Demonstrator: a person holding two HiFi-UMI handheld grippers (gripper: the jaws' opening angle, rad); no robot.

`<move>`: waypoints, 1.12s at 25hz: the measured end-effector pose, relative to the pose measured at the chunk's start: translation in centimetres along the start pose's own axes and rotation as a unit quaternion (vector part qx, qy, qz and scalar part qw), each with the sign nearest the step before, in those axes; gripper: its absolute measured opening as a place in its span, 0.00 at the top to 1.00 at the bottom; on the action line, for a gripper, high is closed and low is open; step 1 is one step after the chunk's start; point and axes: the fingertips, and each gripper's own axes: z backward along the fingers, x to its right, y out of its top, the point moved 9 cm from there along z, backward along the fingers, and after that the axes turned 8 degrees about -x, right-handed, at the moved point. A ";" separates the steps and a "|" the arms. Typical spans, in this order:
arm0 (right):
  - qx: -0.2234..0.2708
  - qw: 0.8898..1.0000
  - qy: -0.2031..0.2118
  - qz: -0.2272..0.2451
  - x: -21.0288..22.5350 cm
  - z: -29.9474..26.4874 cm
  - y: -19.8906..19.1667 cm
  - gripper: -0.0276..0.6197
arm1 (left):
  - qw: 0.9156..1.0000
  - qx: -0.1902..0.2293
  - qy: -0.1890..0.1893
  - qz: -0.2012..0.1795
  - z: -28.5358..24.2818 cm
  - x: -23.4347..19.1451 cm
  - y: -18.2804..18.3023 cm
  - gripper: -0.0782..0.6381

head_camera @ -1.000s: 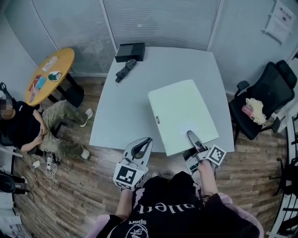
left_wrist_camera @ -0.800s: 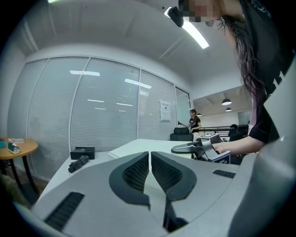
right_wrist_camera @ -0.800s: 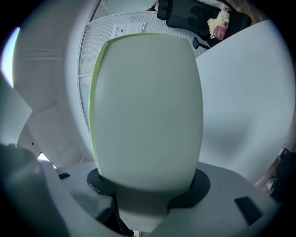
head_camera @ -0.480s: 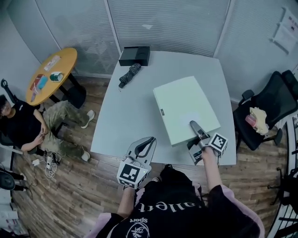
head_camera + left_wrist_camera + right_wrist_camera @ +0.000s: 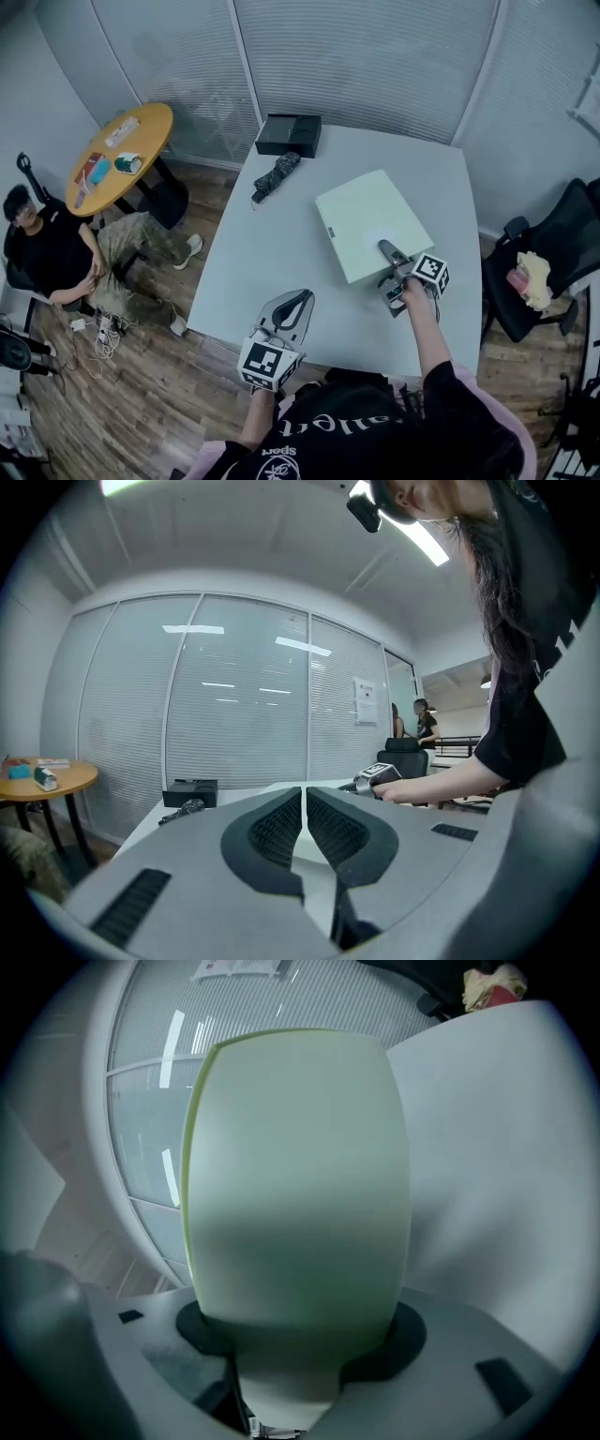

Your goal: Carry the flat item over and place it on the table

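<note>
Seeing the right gripper clamped on the near edge of the pale green flat item, with jaws partly spread to its thickness, one above the edge and one below. Filling most of the right gripper view with that panel, no gap at the pads. Placing the item over the right half of the white table, skewed to the table edges. Can't tell whether resting flat on the top or held just off it.

Seeing the left gripper at the table's near edge, well apart from the item, with jaws pressed together and nothing between them.

Also on the table's far side: black box, folded umbrella just in front of it, both clear of the item. Off to the left: round wooden table with small clutter, seated person beside it. At right: black office chair.
</note>
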 end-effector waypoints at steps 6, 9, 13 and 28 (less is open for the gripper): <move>-0.016 0.999 -0.031 -0.019 1.9 -4.6 2.4 0.52 | 0.999 -0.017 0.029 0.017 -0.5 -1.4 -0.6 0.84; -0.023 0.999 -0.027 -0.028 2.2 -7.3 3.4 0.52 | 0.999 -0.021 0.042 0.021 -0.8 -2.4 -0.2 0.84; -0.019 0.998 -0.016 -0.056 2.4 -9.4 4.0 0.52 | 0.998 -0.026 0.050 0.023 -0.8 -3.0 0.2 0.84; 0.051 0.995 -0.080 -0.036 4.0 -11.3 6.6 0.44 | 0.997 -0.041 0.065 0.020 -1.3 -2.4 -0.2 0.84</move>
